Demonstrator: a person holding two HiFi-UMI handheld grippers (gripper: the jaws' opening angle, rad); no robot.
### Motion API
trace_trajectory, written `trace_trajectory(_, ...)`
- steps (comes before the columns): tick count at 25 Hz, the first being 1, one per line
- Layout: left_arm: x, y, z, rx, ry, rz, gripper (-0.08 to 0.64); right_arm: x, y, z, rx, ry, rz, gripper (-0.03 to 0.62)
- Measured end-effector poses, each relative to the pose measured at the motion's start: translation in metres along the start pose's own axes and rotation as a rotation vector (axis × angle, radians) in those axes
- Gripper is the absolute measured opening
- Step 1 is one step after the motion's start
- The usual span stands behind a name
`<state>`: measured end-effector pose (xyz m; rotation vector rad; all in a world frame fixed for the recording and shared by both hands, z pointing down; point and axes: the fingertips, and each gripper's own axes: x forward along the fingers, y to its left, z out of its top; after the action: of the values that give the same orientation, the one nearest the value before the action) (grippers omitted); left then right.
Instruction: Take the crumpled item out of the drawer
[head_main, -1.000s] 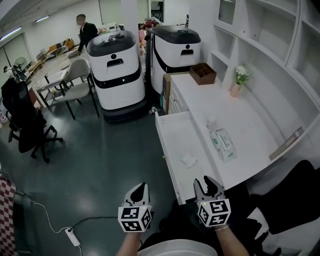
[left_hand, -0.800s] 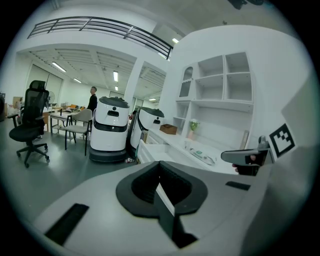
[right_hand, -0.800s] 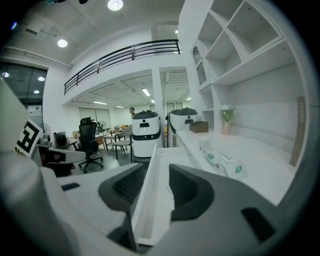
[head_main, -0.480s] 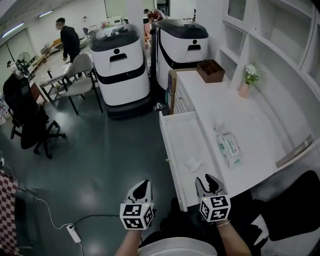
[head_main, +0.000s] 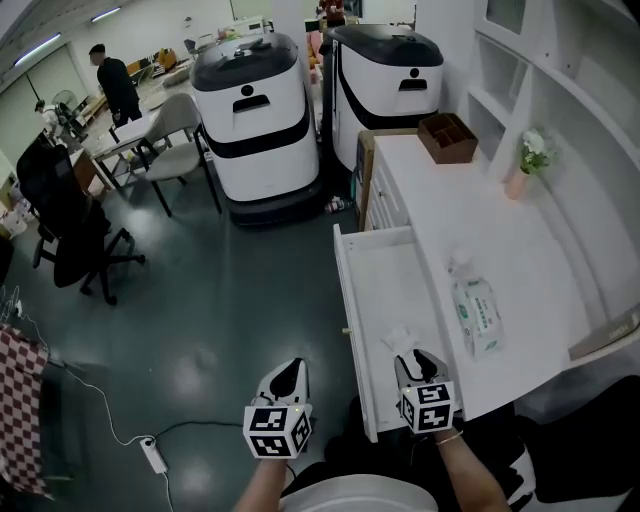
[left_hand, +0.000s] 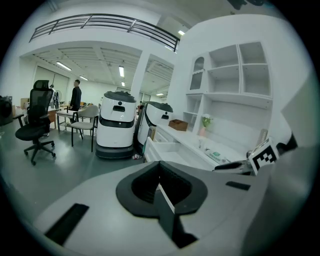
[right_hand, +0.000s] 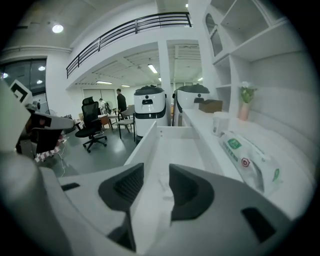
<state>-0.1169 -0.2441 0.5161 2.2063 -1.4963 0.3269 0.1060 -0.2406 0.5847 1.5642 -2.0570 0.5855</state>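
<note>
Right gripper (head_main: 420, 362): jaws parted, empty, over near end of open drawer (head_main: 385, 285).
Drawer contents: one crumpled tissue (head_main: 401, 340), just ahead of the right jaws.
Left gripper (head_main: 287, 372): jaws together, empty, over the floor.
Ahead right, on counter (head_main: 450, 220): one wipes pack (head_main: 478, 316).
Farther ahead: two white robots (head_main: 258, 110).
</note>
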Motion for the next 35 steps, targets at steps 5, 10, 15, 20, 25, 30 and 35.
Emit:
trace_trajectory(5, 0.014, 0.005, -0.002, -0.014, 0.017, 0.03, -0.006, 0.032, -0.006, -0.011, -0.037, 0.069, 0.017, 0.143)
trace_trajectory(10, 0.024, 0.004, -0.009, -0.027, 0.044, 0.05, -0.006, 0.06, -0.012, -0.029, -0.072, 0.152, 0.04, 0.143)
trace_trajectory(15, 0.034, 0.007, -0.012, -0.04, 0.06, 0.071, -0.006, 0.082, -0.021, -0.048, -0.073, 0.232, 0.041, 0.143)
trace_trajectory(20, 0.039, 0.012, -0.017, -0.057, 0.08, 0.094, -0.006, 0.101, -0.026, -0.06, -0.069, 0.294, 0.037, 0.143)
trace_trajectory(25, 0.044, 0.016, -0.024, -0.077, 0.1, 0.106, -0.006, 0.118, -0.03, -0.07, -0.076, 0.35, 0.023, 0.143)
trace_trajectory(30, 0.053, 0.018, -0.024, -0.082, 0.11, 0.105, -0.006, 0.128, -0.035, -0.082, -0.072, 0.402, 0.012, 0.143)
trace_trajectory(35, 0.061, 0.016, -0.022, -0.08, 0.115, 0.101, -0.006, 0.134, -0.04, -0.086, -0.075, 0.415, -0.014, 0.143)
